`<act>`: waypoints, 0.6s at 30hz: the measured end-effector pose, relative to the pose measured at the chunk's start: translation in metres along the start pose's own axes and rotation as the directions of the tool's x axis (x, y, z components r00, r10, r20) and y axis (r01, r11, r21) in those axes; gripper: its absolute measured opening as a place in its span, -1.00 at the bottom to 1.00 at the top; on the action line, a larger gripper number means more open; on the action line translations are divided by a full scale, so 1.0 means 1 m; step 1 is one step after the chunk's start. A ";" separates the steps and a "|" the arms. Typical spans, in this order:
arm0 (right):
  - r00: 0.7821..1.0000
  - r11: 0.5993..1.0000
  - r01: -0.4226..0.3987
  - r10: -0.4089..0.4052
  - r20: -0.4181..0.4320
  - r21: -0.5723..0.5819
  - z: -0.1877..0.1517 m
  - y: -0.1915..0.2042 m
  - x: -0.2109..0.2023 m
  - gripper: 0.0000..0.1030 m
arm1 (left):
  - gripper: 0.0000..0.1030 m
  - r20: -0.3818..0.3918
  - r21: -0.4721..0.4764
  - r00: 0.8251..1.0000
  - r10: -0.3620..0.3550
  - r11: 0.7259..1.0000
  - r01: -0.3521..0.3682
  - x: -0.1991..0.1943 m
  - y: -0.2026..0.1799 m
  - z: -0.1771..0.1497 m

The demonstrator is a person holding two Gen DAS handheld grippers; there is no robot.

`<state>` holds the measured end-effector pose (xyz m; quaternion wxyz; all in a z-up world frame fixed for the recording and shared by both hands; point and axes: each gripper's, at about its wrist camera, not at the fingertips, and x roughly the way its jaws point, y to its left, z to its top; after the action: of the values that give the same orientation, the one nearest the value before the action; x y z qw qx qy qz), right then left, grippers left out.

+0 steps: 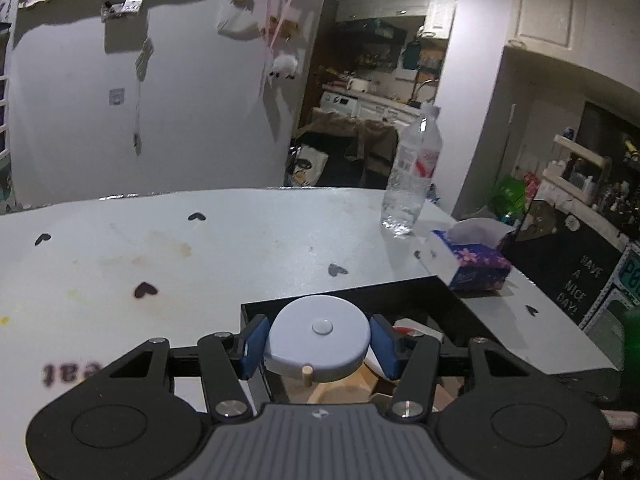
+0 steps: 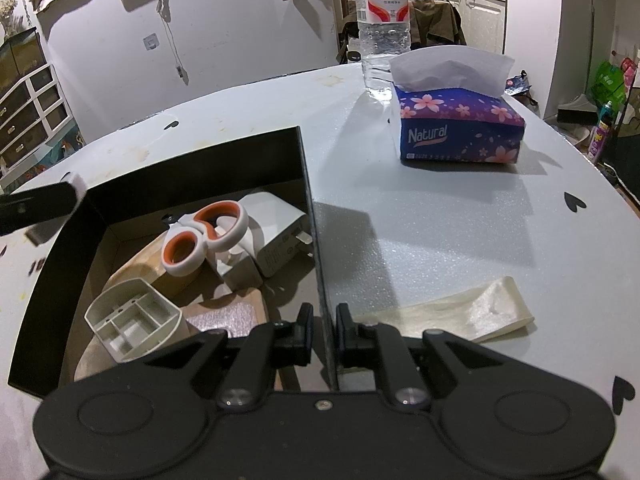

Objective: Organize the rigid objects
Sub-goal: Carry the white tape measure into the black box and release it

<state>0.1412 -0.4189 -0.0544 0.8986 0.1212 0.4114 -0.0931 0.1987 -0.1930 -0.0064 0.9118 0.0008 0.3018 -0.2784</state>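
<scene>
Your left gripper (image 1: pixel 320 340) pinches the disc (image 1: pixel 318 332) between blue pads, held above the box (image 2: pixel 306 184); your right gripper (image 2: pixel 321 334) clamps the box's right wall; inside lie scissors (image 2: pixel 206 236), charger (image 2: pixel 272 232) and tray (image 2: pixel 134 322); tissues (image 2: pixel 456 128) and bottle (image 2: pixel 382 28) stand beyond.

Round pale-grey tape measure (image 1: pixel 319 338), flat side up, above the open black box (image 2: pixel 192 152); inside lie orange-and-white scissors (image 2: pixel 206 236), a white charger (image 2: pixel 276 236) and a beige divided tray (image 2: pixel 134 318).

Scissors (image 2: pixel 204 236) lie in the box (image 2: pixel 192 156); tissue pack (image 2: pixel 460 128) right, bottle (image 2: pixel 382 20) seemingly behind
</scene>
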 end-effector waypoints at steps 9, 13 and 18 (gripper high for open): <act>1.000 1.000 -0.004 0.004 0.003 0.002 -0.001 -0.001 0.000 -0.74 | 0.09 -0.034 0.002 0.999 0.039 0.999 -0.039 0.019 0.004 0.002; 1.000 1.000 -0.004 0.004 0.003 0.002 -0.001 -0.001 0.000 -0.74 | 0.10 -0.028 0.007 0.998 0.047 0.999 -0.047 0.021 0.005 0.004; 1.000 1.000 -0.004 0.004 0.003 0.002 -0.001 -0.001 0.000 -0.74 | 0.14 -0.032 0.011 0.998 0.051 0.999 -0.050 0.021 0.005 0.003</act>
<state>0.1398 -0.4196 -0.0552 0.8992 0.1226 0.4097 -0.0920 0.2170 -0.2006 -0.0162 0.9135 0.0176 0.3151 -0.2567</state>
